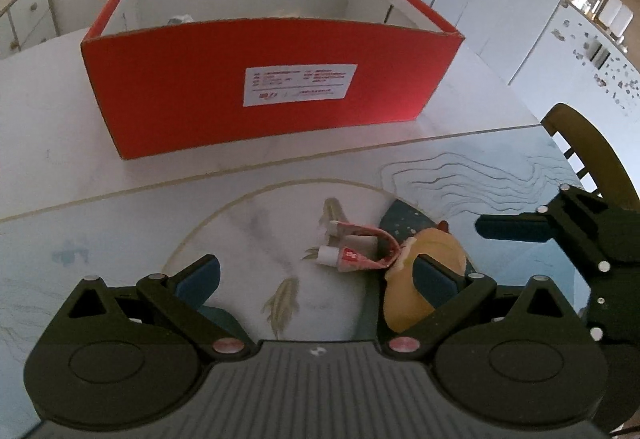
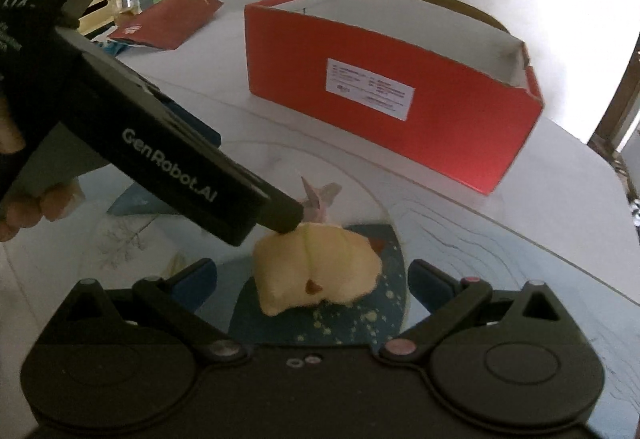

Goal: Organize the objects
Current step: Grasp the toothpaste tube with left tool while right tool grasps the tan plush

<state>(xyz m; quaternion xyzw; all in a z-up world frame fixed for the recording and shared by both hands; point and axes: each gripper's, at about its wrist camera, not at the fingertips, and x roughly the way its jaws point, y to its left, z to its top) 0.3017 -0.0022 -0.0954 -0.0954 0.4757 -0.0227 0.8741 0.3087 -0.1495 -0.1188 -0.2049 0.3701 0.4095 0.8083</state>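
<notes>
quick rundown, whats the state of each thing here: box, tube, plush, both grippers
red box: open at the top, upright on the table, something pale inside
toothpaste tube: squeezed and folded over, cap on, lying on the mat
yellow plush toy: lying on the mat, not gripped
left gripper: open, empty, one finger against the plush
right gripper: open, empty, plush between its fingers

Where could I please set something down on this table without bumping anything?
Bare tabletop lies left of the red box, and a strip runs between the box and the printed mat's edge. The mat's left part is also free. It is crowded mid-mat: the toothpaste tube, the yellow plush toy and both grippers meet there.
</notes>
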